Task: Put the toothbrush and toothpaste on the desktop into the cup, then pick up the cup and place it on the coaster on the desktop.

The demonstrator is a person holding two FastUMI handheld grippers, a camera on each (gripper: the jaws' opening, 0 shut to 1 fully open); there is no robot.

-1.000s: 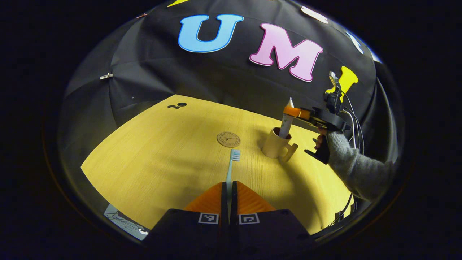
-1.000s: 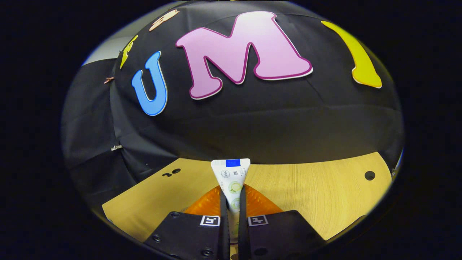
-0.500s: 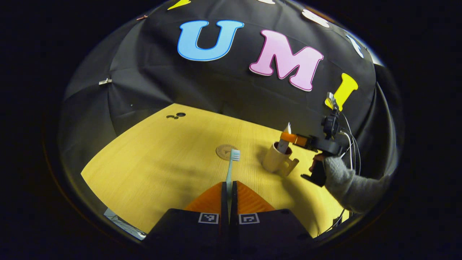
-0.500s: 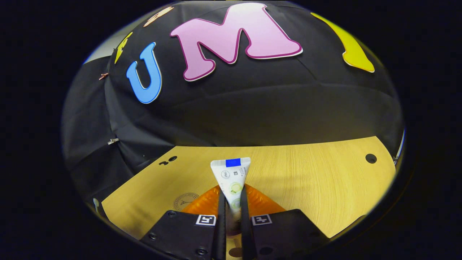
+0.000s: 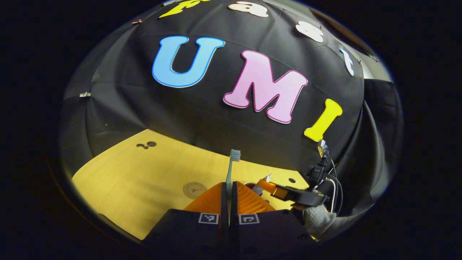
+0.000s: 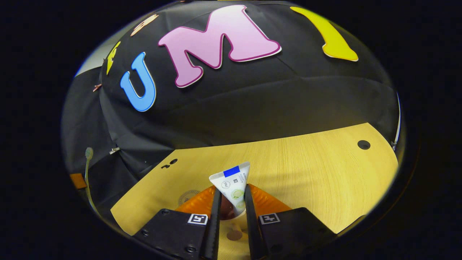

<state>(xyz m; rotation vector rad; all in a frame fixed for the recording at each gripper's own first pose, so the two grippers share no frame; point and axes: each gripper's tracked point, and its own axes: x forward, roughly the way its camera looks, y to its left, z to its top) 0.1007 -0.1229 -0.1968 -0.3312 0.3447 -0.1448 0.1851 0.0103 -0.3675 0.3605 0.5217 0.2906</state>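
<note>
- The coaster (image 5: 194, 188) lies on the wooden desktop (image 5: 137, 173), just left of the left gripper (image 5: 229, 195), whose fingers pinch the upright toothbrush (image 5: 231, 169).
- The right gripper (image 6: 231, 202) has its fingers parted around the toothpaste (image 6: 232, 184), which stands inside the cup (image 6: 227, 211) below them.
</note>
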